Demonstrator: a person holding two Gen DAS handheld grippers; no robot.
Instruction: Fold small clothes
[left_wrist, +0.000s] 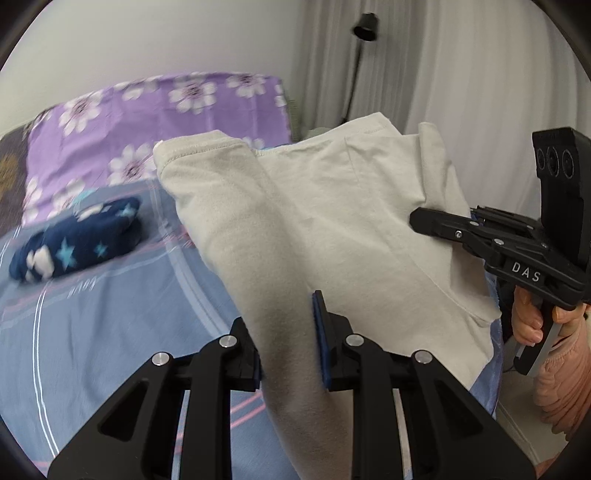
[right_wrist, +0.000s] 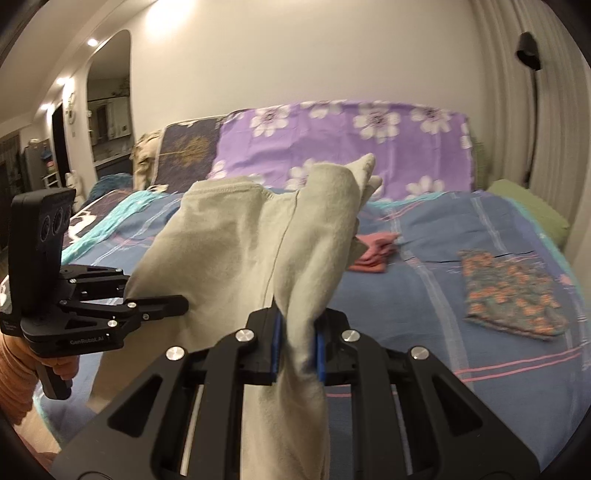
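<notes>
A small beige garment (left_wrist: 314, 206) hangs in the air above the bed, held by both grippers. My left gripper (left_wrist: 288, 339) is shut on one bunched part of it. My right gripper (right_wrist: 297, 343) is shut on another bunched part (right_wrist: 258, 236), and the cloth stands up over the jaws. The right gripper also shows at the right of the left wrist view (left_wrist: 443, 225), pinching the garment's edge. The left gripper shows at the left of the right wrist view (right_wrist: 162, 306), gripping the cloth's side.
A bed with a blue striped sheet (right_wrist: 443, 295) lies below. On it lie a navy star-patterned bundle (left_wrist: 77, 240), a folded pink cloth (right_wrist: 373, 251) and a folded floral cloth (right_wrist: 513, 295). Purple flowered pillows (right_wrist: 351, 144) and a green cushion (right_wrist: 528, 210) lie behind.
</notes>
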